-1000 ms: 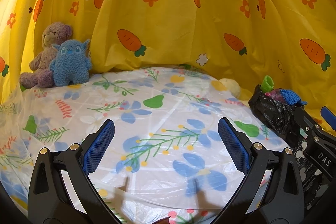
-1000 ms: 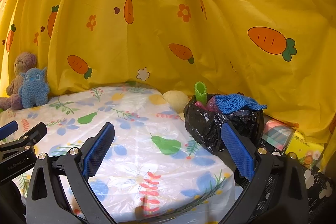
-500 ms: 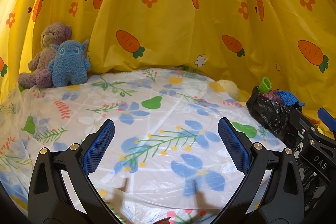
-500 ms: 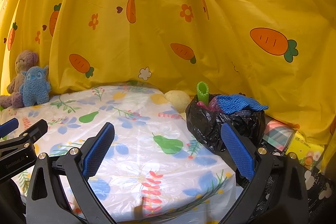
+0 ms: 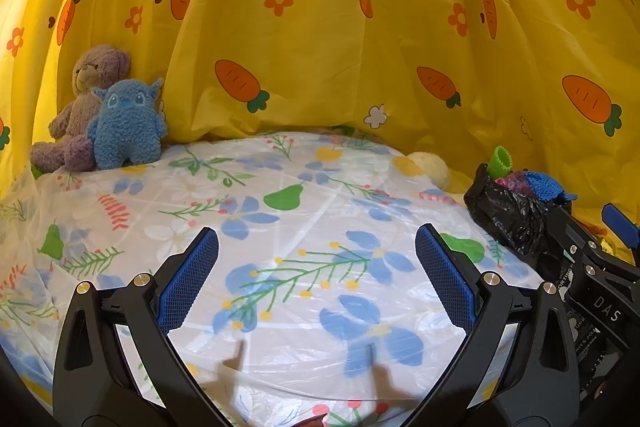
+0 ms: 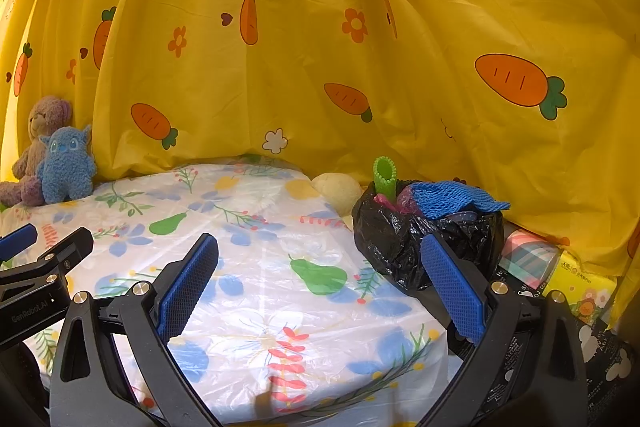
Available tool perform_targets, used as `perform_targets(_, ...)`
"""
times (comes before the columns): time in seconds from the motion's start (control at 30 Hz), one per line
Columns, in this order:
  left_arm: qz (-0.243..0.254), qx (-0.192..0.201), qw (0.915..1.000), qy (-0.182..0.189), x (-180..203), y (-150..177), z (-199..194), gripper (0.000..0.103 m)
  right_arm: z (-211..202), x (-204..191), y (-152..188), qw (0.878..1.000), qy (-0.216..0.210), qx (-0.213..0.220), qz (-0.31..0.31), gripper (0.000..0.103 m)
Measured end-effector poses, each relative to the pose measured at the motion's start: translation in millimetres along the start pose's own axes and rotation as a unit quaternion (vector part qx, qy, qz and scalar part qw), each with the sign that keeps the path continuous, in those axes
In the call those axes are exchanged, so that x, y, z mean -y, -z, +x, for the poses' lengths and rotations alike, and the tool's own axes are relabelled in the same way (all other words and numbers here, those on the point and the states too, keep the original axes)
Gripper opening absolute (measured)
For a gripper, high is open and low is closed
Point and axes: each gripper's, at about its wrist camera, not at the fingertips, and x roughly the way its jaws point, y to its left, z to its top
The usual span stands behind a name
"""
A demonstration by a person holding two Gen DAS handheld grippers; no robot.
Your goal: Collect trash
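Observation:
A black trash bag [image 6: 404,243] stands at the table's far right edge, stuffed with a green mesh tube [image 6: 385,175], blue netting [image 6: 452,198] and something pink. The same black trash bag [image 5: 516,211] shows at the right of the left wrist view. My right gripper [image 6: 318,279] is open with nothing between its fingers; its right finger overlaps the bag's lower front. My left gripper [image 5: 316,273] hangs open and empty over the middle of the table, well left of the bag. The right gripper [image 5: 600,267] also shows at the right edge of the left wrist view.
The table wears a floral plastic cover [image 5: 280,227]. A purple bear [image 5: 86,95] and a blue plush monster [image 5: 124,125] sit at the back left. A pale round ball [image 6: 338,187] lies beside the bag. A yellow carrot-print curtain [image 6: 360,47] hangs behind. Packets [image 6: 576,279] lie right of the bag.
Both views have shifted slightly, so the bag sits a little lower and further right in the left wrist view. Both grippers stay open and nothing on the table has moved.

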Motion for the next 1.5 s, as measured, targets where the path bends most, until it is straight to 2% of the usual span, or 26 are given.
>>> perform_targets(1.5,0.004,-0.003,0.9999,0.01,9.0,2.8,5.7,0.097,2.5,7.0,0.9,1.0,-0.002,-0.002,0.001,0.097)
